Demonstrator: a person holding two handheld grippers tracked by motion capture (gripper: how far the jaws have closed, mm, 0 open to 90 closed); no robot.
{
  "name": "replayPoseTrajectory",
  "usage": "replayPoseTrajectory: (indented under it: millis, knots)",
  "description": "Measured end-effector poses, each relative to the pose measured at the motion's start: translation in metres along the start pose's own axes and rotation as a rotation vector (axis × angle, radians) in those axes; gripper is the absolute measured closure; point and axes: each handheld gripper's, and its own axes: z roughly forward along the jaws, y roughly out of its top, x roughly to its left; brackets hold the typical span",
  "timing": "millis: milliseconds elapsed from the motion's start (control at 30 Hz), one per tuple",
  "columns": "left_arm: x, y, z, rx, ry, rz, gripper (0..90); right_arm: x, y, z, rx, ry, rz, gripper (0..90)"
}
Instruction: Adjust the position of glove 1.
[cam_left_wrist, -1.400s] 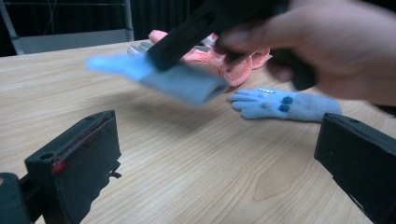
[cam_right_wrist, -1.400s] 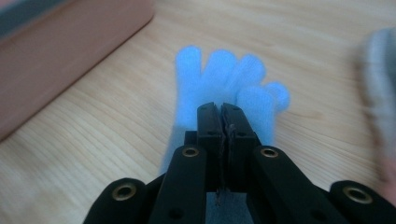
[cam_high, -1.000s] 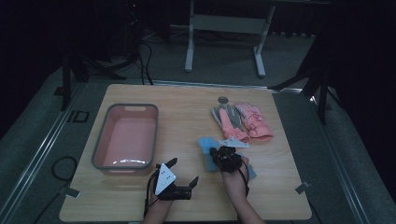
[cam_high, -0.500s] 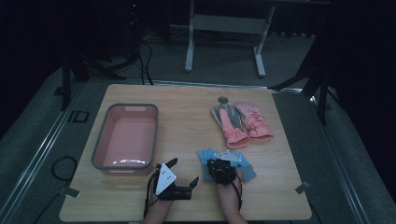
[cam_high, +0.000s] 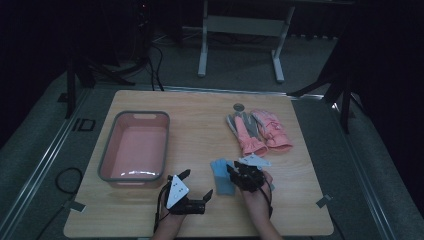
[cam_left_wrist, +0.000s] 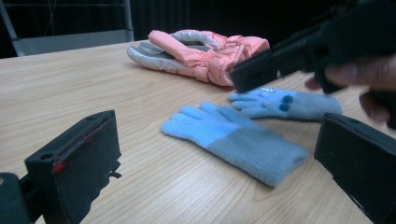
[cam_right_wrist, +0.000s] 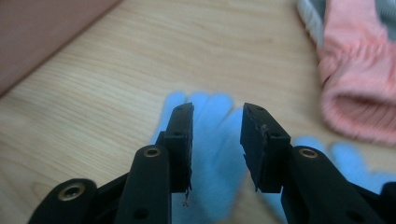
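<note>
We see the right gripper (cam_high: 239, 172), fingers just opening and empty, above the nearer blue glove (cam_right_wrist: 212, 140); its long axis runs near-far. The left gripper (cam_high: 197, 184) waits wide.

You see two light blue knit gloves on the wooden table's near right area. The nearer blue glove (cam_left_wrist: 238, 140) lies flat, fingers spread toward the far left, its darker cuff open. The second blue glove (cam_left_wrist: 285, 103) lies flat just beside it, dark dots on its back, fingers alongside the first.
</note>
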Motion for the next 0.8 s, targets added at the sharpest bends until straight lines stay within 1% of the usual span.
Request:
replayPoseTrajectory:
  millis: [33, 67, 100, 133, 167, 200, 267, 300, 400, 467, 567, 600, 667, 700, 733, 800]
  knots:
    - [0.000, 0.000, 0.000, 0.000, 0.000, 0.000, 0.5, -0.007, 0.002, -0.002, 0.004, 0.012, -0.012, 66.9]
    - [0.000, 0.000, 0.000, -0.001, 0.001, -0.002, 0.5, -0.014, 0.004, -0.004, 0.001, 0.037, -0.027, 66.1]
    - [0.000, 0.000, 0.000, -0.001, 0.002, -0.002, 0.5, -0.021, 0.006, -0.005, 0.011, 0.038, -0.048, 65.6]
    - [0.000, 0.000, 0.000, 0.000, 0.001, -0.003, 0.5, -0.028, 0.007, -0.006, 0.020, 0.053, -0.066, 63.9]
    - [0.000, 0.000, 0.000, 0.000, 0.002, -0.004, 0.5, -0.036, 0.008, -0.008, 0.018, 0.090, -0.082, 63.8]
    - [0.000, 0.000, 0.000, 0.000, 0.001, -0.005, 0.5, -0.043, 0.008, -0.011, 0.021, 0.111, -0.101, 63.8]
    - [0.000, 0.000, 0.000, 0.001, 0.000, -0.006, 0.5, -0.057, 0.007, -0.015, 0.036, 0.098, -0.147, 63.8]
    - [0.000, 0.000, 0.000, 0.000, 0.001, -0.007, 0.5, -0.065, 0.006, -0.017, 0.038, 0.107, -0.155, 63.8]
    - [0.000, 0.000, 0.000, 0.002, 0.000, -0.007, 0.5, -0.088, 0.003, -0.024, 0.054, 0.137, -0.145, 63.5]
    - [0.001, 0.000, 0.000, 0.001, 0.001, -0.009, 0.5, -0.098, 0.000, -0.028, 0.059, 0.144, -0.155, 63.4]
    - [0.001, 0.000, 0.000, 0.003, 0.002, -0.012, 0.5, -0.105, -0.005, -0.030, 0.077, 0.158, -0.171, 62.8]
    - [0.001, 0.000, 0.000, 0.003, 0.001, -0.012, 0.5, -0.105, -0.007, -0.030, 0.086, 0.176, -0.176, 62.8]
    - [0.001, 0.000, 0.000, 0.002, 0.002, -0.011, 0.5, -0.104, -0.012, -0.029, 0.096, 0.181, -0.194, 62.7]
    - [0.001, 0.000, 0.000, 0.003, 0.002, -0.009, 0.5, -0.104, -0.015, -0.028, 0.108, 0.199, -0.202, 63.0]
    - [0.001, 0.000, 0.000, 0.003, 0.002, -0.009, 0.5, -0.103, -0.018, -0.026, 0.116, 0.202, -0.215, 62.9]
    - [0.001, 0.000, 0.000, 0.004, 0.001, -0.009, 0.5, -0.101, -0.024, -0.021, 0.138, 0.200, -0.226, 63.0]
